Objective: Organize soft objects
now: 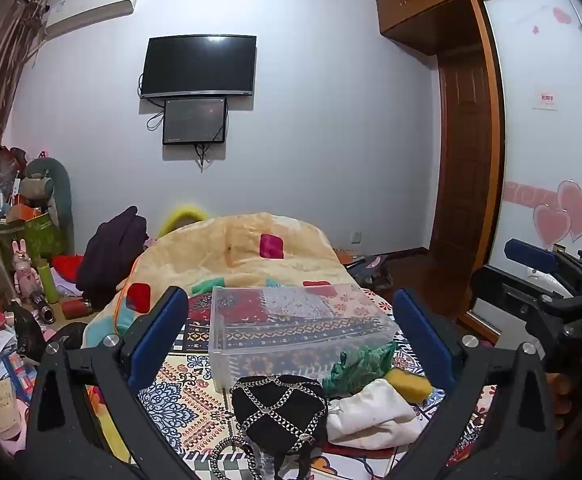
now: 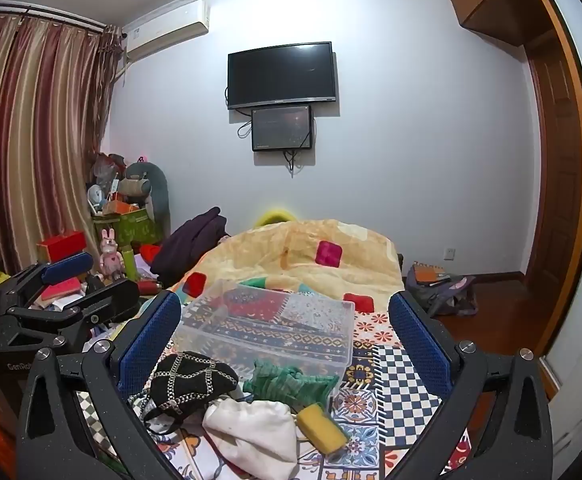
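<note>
Both grippers hover over the bed [image 2: 387, 360], jaws wide apart, nothing held: left gripper [image 1: 291, 340], right gripper [image 2: 287, 344]. 4 soft items lie near, just in front of the clear bin [image 2: 267, 328]: black chained bag [image 2: 191, 380], white cloth [image 2: 255, 432], yellow sponge [image 2: 321, 428], green cloth [image 2: 291, 380]. Likely first pick. Suggest pinching the sponge across its short sides, lifting clear of the cloth.
</note>
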`<action>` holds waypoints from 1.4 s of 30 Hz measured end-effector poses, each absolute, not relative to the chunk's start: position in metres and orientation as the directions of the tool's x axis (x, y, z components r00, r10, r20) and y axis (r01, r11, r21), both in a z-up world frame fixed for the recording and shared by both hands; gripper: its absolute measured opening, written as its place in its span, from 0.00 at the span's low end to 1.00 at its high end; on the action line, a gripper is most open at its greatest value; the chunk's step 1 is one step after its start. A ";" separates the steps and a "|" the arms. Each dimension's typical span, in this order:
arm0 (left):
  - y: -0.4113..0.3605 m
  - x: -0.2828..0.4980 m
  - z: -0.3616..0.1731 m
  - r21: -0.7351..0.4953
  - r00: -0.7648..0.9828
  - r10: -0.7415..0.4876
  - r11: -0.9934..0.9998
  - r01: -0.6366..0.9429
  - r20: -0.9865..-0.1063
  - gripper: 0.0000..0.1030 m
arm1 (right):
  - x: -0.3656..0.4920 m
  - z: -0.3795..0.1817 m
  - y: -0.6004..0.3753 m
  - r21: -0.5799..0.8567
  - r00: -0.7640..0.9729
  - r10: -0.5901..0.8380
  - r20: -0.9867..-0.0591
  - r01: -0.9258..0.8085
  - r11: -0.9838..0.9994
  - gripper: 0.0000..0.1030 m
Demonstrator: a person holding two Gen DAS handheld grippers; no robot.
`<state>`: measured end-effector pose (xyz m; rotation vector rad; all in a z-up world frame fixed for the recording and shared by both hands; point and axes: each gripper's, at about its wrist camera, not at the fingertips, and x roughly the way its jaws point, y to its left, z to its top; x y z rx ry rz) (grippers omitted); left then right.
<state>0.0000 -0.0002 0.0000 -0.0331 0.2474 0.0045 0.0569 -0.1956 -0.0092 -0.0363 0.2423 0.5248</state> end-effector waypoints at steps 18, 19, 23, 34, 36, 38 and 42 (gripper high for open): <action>0.006 0.000 0.002 -0.038 0.970 0.002 0.999 -0.011 -0.243 1.00 | 0.056 -0.010 -0.196 0.031 0.836 0.495 -0.235 -0.503 0.864 1.00; 0.006 0.000 0.002 -0.038 0.970 0.002 0.999 -0.011 -0.243 1.00 | 0.056 -0.010 -0.196 0.033 0.836 0.496 -0.235 -0.503 0.864 1.00; 0.007 0.000 0.003 -0.034 0.971 0.002 0.999 -0.010 -0.240 1.00 | 0.056 -0.010 -0.196 0.036 0.835 0.497 -0.234 -0.504 0.863 1.00; 0.006 -0.002 0.006 -0.034 0.972 0.002 0.999 -0.011 -0.235 1.00 | 0.056 -0.010 -0.195 0.041 0.834 0.501 -0.232 -0.506 0.861 1.00; 0.006 -0.002 0.006 -0.034 0.972 0.002 0.999 -0.010 -0.235 1.00 | 0.056 -0.010 -0.196 0.041 0.834 0.501 -0.232 -0.506 0.862 1.00; 0.005 -0.002 0.006 -0.034 0.972 0.002 0.999 -0.010 -0.235 1.00 | 0.056 -0.010 -0.195 0.041 0.834 0.501 -0.232 -0.506 0.862 1.00; 0.005 -0.001 0.004 -0.033 0.972 0.002 0.999 -0.010 -0.233 1.00 | 0.055 -0.011 -0.195 0.041 0.834 0.501 -0.232 -0.507 0.861 1.00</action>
